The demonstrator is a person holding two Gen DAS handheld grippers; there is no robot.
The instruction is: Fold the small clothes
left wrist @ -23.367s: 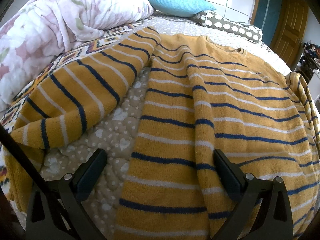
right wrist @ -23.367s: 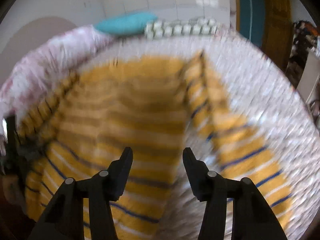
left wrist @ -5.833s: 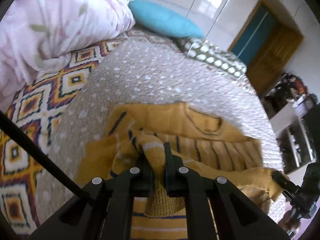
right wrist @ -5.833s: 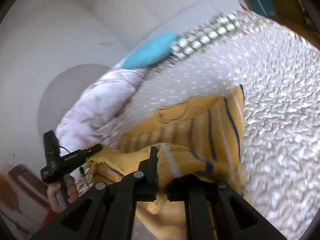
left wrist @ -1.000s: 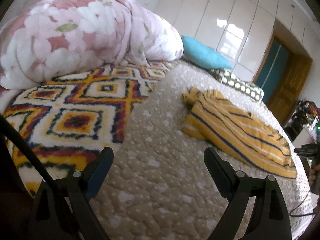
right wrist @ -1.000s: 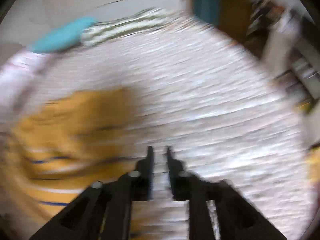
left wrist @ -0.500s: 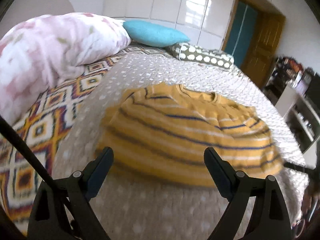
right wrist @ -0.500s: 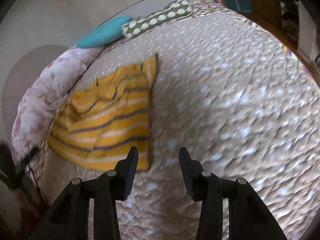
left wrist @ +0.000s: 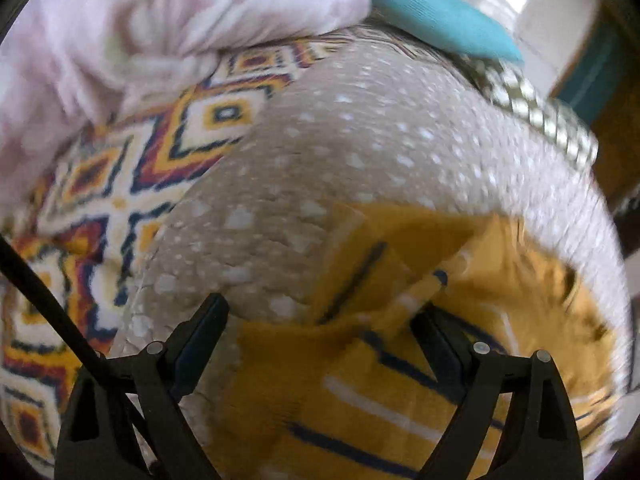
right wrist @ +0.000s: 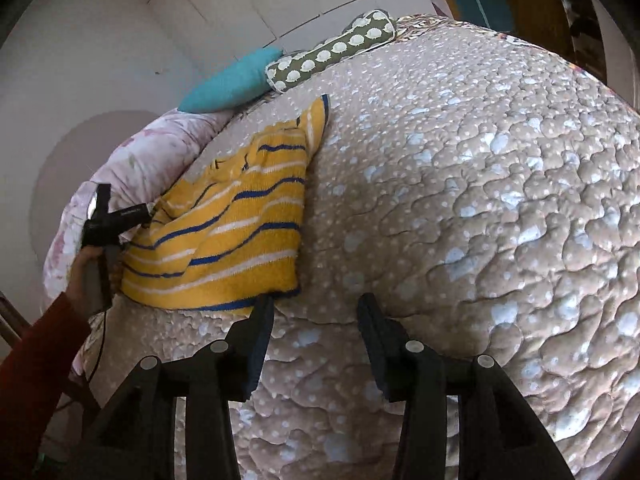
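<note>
L gripper (left wrist: 318,322) is spread wide w/ nothing pinched – the folded sweater's (left wrist: 400,360) near corner lies between its tips. R gripper (right wrist: 316,316) is parted too, empty; sweater edge sits just ahead-left of its left finger (right wrist: 260,332), on the quilt (right wrist: 480,200). To fold well: bite only the top corner layers, both sides level – lift and carry across evenly so the stack doesn't skew.
</note>
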